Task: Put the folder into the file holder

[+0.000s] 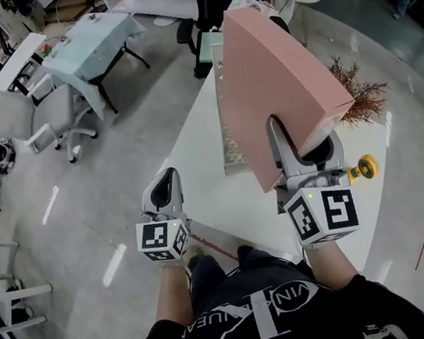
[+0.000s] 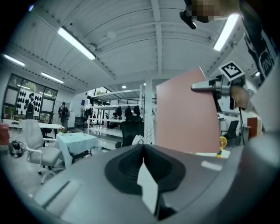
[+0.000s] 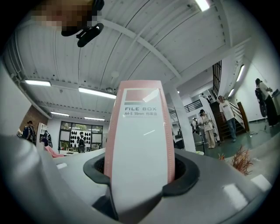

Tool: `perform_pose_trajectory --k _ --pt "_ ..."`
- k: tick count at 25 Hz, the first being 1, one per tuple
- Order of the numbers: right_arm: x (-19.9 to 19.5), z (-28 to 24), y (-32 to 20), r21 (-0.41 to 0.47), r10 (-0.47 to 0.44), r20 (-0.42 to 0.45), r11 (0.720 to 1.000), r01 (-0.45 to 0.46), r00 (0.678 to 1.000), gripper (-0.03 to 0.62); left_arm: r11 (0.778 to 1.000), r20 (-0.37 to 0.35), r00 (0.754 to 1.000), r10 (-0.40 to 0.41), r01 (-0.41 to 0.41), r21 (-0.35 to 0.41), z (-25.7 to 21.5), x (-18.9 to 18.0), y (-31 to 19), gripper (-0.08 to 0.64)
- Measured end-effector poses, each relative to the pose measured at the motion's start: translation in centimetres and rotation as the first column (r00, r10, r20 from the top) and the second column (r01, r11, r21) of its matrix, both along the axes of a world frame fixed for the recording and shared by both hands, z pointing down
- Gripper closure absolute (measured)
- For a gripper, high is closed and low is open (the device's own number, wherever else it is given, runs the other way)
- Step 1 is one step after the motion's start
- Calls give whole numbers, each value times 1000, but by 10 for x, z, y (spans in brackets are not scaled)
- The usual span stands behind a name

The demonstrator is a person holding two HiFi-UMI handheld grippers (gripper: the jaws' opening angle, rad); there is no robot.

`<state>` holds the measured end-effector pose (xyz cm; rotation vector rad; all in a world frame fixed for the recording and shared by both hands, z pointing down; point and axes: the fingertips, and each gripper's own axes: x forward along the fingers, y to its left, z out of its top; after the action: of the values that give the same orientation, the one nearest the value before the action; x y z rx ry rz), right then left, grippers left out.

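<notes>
Gripping the pink folder [image 1: 277,76] by its narrow labelled spine, the right gripper [image 1: 297,144] has one jaw pressed on each broad face, as the right gripper view shows with the label standing straight up between them. The right hand [image 1: 331,253] sits close in front of the person's body, forearm running forward, and the gripper points away from the body, roughly level with a slight upward tip, its marker cube [image 1: 325,215] nearest the head camera. The folder stands on edge and leans to the left in the head view, raised over the white table [image 1: 214,180]. Its far lower part overlaps the white perforated file holder [image 1: 232,154] on the table; whether the two touch cannot be told. The left gripper [image 1: 166,181] is clenched on nothing: its jaws meet at the tips in the left gripper view. It is held out to the left of the folder, well apart from it, over the table's near left edge, pointing forward and about level. From that view the folder rises at the right, with the right gripper clamped on its right edge. A dried plant [image 1: 359,95] and a small yellow object [image 1: 366,167] sit on the table at the folder's right.
</notes>
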<state>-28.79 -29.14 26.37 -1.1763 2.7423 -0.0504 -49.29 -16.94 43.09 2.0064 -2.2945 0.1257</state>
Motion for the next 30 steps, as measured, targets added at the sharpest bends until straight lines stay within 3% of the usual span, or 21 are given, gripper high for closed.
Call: perform_pose_trajectory --k 7,13,22,30 --pt "-21 2 5 -2 90 -27 996 -90 996 296 987 -7 987 161 -161 1 -7 -16 -30 560" --pt "-44 -4 4 22 193 -52 981 -193 980 296 969 -30 969 247 -247 12 -14 -44 -46 560" --pt "-75 0 -13 56 274 -55 961 -271 960 293 954 -59 953 299 -299 5 -7 -71 -62 560" --pt "-84 12 -21 78 297 -3 952 -296 955 293 941 -100 936 336 -339 -8 5 -80 -72 560"
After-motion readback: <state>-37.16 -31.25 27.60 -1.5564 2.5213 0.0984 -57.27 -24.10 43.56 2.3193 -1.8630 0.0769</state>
